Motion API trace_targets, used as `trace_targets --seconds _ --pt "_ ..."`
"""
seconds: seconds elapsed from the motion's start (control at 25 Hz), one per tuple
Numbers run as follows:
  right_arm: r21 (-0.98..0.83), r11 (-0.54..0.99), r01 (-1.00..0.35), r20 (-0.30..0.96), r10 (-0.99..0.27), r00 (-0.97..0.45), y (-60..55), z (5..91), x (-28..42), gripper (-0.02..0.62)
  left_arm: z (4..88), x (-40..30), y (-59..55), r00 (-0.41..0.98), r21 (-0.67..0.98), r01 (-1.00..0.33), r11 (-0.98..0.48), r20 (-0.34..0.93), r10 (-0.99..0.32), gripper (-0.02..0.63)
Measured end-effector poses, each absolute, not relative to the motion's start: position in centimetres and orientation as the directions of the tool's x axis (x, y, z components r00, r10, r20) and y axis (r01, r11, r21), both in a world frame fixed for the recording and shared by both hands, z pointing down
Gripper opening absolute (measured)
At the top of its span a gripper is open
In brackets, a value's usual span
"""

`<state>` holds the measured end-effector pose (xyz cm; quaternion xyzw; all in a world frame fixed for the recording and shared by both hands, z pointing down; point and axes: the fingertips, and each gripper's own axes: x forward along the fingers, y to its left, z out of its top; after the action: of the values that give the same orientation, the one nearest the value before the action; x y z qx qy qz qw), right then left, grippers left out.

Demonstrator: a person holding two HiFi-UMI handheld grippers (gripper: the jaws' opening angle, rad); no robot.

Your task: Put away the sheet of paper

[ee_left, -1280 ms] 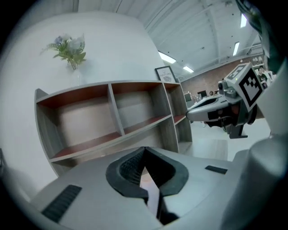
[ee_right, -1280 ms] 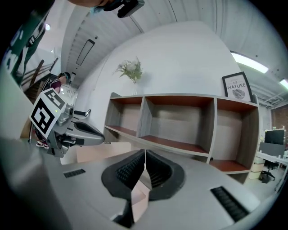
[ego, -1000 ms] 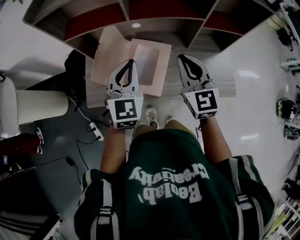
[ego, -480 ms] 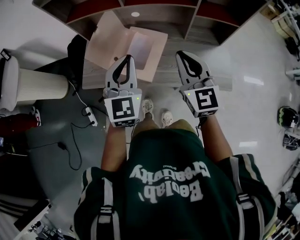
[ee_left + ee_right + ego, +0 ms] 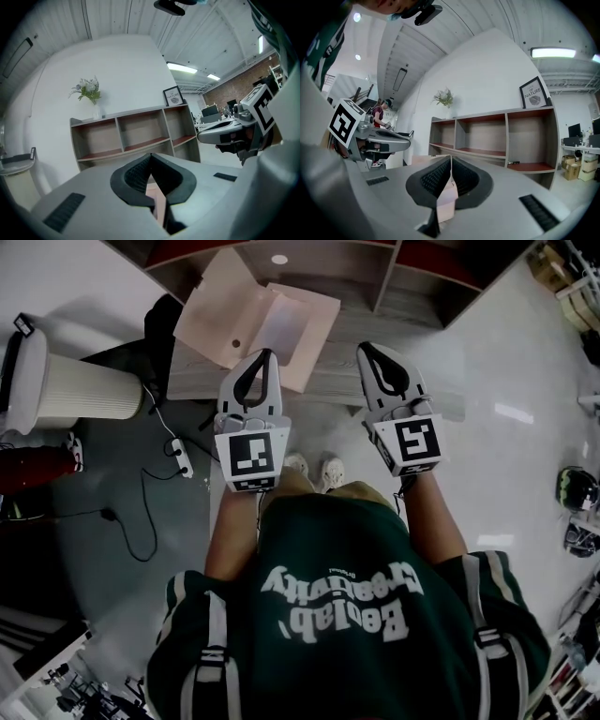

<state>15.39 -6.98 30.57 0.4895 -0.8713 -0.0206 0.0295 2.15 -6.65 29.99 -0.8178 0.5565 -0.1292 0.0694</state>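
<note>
paper sheet [image 5: 246,315], pale pink and creased, lies flat on grey wood-grain tabletop [image 5: 333,390]. left gripper [image 5: 265,355] and right gripper [image 5: 366,349]: ribbed black jaws pressed together.

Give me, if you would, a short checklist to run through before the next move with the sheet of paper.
1. The left claw is shut, with nothing gripped: ok.
2. The right claw is shut: ok.
3. The pale pink paper folder lies open on the low grey wooden table: ok.
4. The whitish sheet of paper lies on the folder's right half: ok.
5. The sheet sits square inside the folder's edges: cannot tell.
6. The claws are down at the folder, ready to work on it: not ok. Both point level at the shelves, above the table.
</note>
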Motion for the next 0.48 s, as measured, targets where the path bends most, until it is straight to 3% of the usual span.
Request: trace_targets --seconds 0.48 --pt "0.070 0.500 -0.863 0.015 -0.866 -0.500 -7.3 29.6 16.7 0.037 29.7 3.7 -6.6 0.353 -0.289 -0.880 -0.376 0.131 -0.926 0.018"
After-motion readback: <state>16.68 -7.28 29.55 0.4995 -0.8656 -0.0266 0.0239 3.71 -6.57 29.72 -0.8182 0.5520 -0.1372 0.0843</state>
